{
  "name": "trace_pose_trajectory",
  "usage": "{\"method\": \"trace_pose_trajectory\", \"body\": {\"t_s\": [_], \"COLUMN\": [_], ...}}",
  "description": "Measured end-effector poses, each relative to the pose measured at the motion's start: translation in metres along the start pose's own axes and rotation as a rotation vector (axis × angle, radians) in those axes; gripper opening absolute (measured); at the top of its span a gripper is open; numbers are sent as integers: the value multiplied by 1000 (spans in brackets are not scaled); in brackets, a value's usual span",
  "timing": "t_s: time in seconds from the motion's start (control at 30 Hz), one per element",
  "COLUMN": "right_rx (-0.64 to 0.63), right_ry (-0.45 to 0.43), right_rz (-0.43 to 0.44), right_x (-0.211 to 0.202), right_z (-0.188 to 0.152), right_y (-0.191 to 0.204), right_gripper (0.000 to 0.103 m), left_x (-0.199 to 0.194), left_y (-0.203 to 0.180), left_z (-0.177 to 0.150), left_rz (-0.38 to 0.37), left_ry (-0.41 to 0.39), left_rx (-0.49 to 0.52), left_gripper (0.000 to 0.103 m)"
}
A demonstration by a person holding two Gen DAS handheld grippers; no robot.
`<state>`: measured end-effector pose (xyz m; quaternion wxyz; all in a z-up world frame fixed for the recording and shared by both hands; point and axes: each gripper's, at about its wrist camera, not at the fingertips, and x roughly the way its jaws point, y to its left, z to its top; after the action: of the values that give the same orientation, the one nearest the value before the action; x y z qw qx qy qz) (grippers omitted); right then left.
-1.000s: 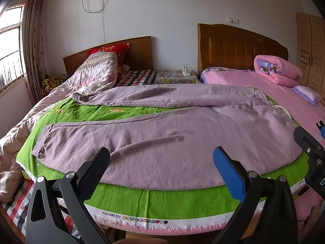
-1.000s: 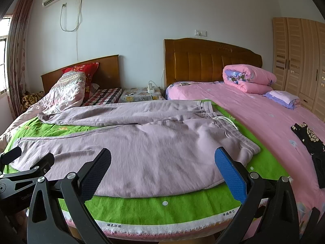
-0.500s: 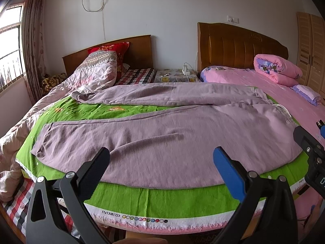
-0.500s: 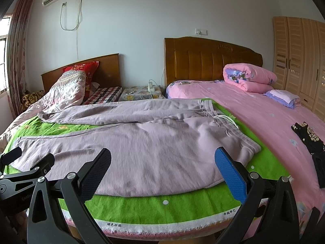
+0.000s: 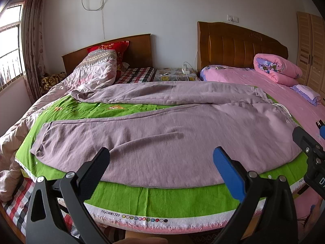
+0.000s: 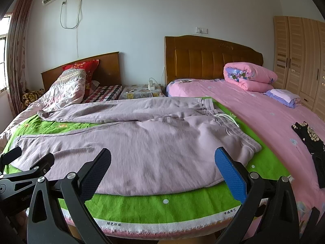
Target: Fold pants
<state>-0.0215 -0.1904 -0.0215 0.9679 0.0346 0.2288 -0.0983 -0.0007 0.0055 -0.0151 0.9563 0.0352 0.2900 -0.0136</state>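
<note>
Mauve sweatpants [image 5: 162, 138] [image 6: 142, 142] lie spread on a green cloth [image 5: 162, 201] [image 6: 162, 205] over the bed. The waistband with a white drawstring [image 6: 227, 118] is at the right, and both legs run to the left, the far leg rumpled. My left gripper [image 5: 161, 168] is open, hovering just in front of the near leg's lower edge with nothing between its fingers. My right gripper [image 6: 162, 168] is open too, in front of the near edge by the waist end. Each gripper's body shows at the edge of the other's view.
A crumpled quilt [image 5: 95, 71] and red pillow [image 5: 113, 48] lie at the far left. A rolled pink duvet [image 6: 249, 77] sits on the pink bed [image 6: 264, 122] to the right, with a black garment [image 6: 308, 136] on it. A wardrobe [image 6: 300, 61] stands at far right.
Both grippers have edged slightly lower or closer to the bed; the pants have not moved and both grippers stay open.
</note>
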Motion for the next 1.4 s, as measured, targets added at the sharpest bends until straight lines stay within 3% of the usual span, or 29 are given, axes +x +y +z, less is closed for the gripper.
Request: {"method": "trace_pose_trajectory", "body": {"t_s": [1.4], "right_rx": [-5], "right_ry": [20], "right_rz": [-6], "right_x": [5], "right_z": [-5], "right_y": [0], "right_gripper": [99], "left_x": [9], "left_y": [0], "left_z": [-4], "left_rz": [-7], "left_ry": [52], "left_rx": [2], "left_gripper": [102]}}
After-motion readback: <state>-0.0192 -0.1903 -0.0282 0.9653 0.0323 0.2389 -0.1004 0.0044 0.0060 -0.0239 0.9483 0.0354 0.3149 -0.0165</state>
